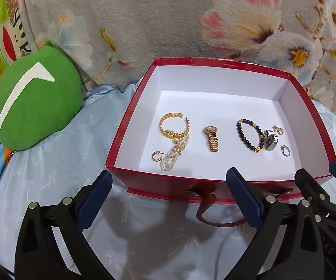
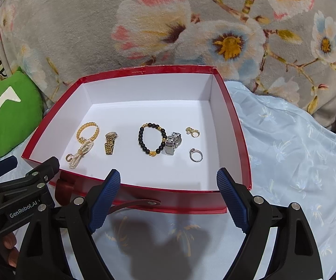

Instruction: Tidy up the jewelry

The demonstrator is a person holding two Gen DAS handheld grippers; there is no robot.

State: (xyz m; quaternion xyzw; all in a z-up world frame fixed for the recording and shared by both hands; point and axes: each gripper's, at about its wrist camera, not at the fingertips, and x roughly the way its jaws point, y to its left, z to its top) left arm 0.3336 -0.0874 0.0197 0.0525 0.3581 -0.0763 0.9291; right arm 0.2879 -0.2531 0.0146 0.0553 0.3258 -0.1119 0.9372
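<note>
We count one red box (image 2: 235,126), three bracelets (image 2: 151,140), two watches (image 2: 110,143), one ring (image 2: 195,156), two earrings (image 1: 155,156).

Off to the gripper's left there's a green cushion (image 1: 35,102) on a pale blue sheet (image 1: 58,140), and straight ahead a grey flowery blanket (image 2: 168,23) fills the background.

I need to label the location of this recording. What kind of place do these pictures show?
Probably a bed in a home bedroom. The red cardboard box sits on a light blue printed bedsheet, with a grey floral plush blanket behind and a green round cushion beside it.
</note>
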